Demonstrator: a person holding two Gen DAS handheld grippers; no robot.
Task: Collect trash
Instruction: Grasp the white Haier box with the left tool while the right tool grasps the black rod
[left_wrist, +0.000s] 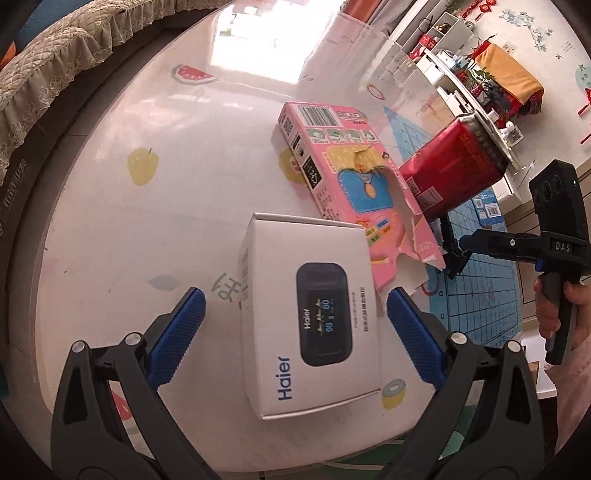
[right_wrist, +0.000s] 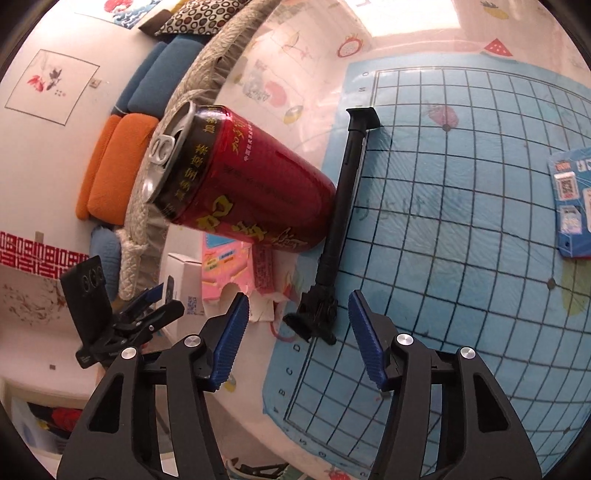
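The left gripper (left_wrist: 295, 325) has its jaws wide apart, one on each side of a white Haier box (left_wrist: 310, 325). The blue pads (left_wrist: 177, 336) do not touch the box. The box lies flat on the worktop (left_wrist: 147, 229), right between the jaws. Just past it lies a torn pink carton (left_wrist: 347, 192), and its ripped end sits next to the far corner of the white box. Beyond the carton stands a red drink can (right_wrist: 240, 188), with its pull-tab top showing.

The right gripper (right_wrist: 299, 339) has its jaws apart too, with nothing between the pads. Just ahead of those jaws is the foot of a thin black stand (right_wrist: 340, 221) that lies on a blue grid mat (right_wrist: 461, 221). The can is ahead and to the left of these jaws, touching the stand. A hand (left_wrist: 557, 306) holds the right gripper's handle.
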